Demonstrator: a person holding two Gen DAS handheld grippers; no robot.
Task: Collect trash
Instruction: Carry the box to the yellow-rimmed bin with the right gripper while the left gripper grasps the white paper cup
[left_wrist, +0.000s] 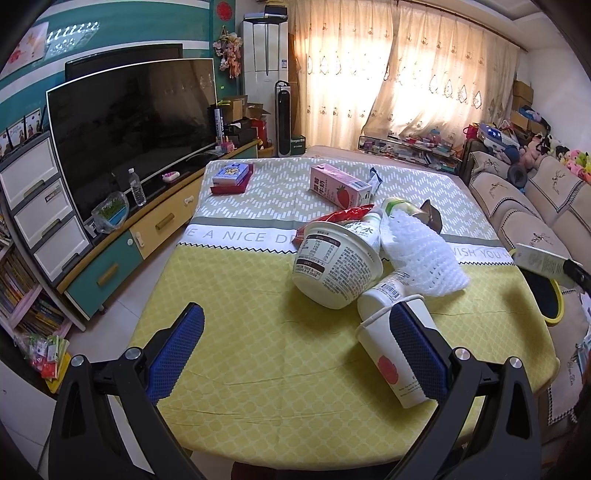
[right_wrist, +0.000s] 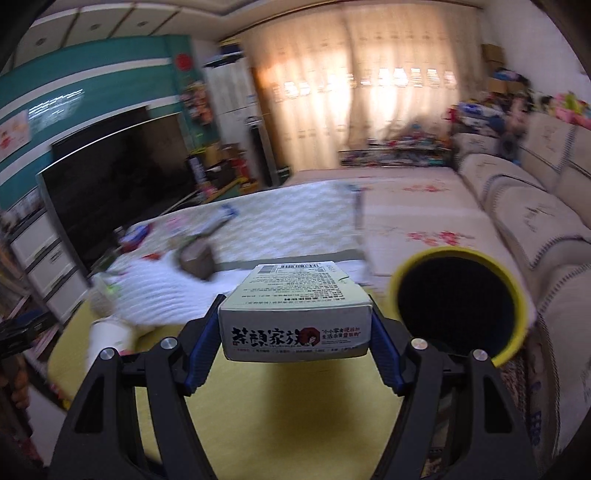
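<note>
My right gripper (right_wrist: 295, 325) is shut on a pale green carton (right_wrist: 295, 314) with black lettering, held in the air above the table's right side; the same carton (left_wrist: 541, 260) shows at the right edge of the left wrist view. A yellow-rimmed bin (right_wrist: 458, 295) with a dark inside stands just right of it, also seen as the bin (left_wrist: 554, 299) past the table edge. My left gripper (left_wrist: 295, 328) hangs open over the yellow tablecloth (left_wrist: 240, 314). Its right pad lies over a toppled paper cup (left_wrist: 384, 358). Behind it lie a white bowl (left_wrist: 338, 267), a white bottle (left_wrist: 384, 291), foam netting (left_wrist: 421, 254) and a pink milk carton (left_wrist: 341, 184).
A sofa (left_wrist: 535, 206) runs along the right, close to the bin. A large TV (left_wrist: 129, 122) on a low cabinet and a drawer unit (left_wrist: 40, 206) stand left. A blue box on a red box (left_wrist: 231, 177) sits at the table's far left.
</note>
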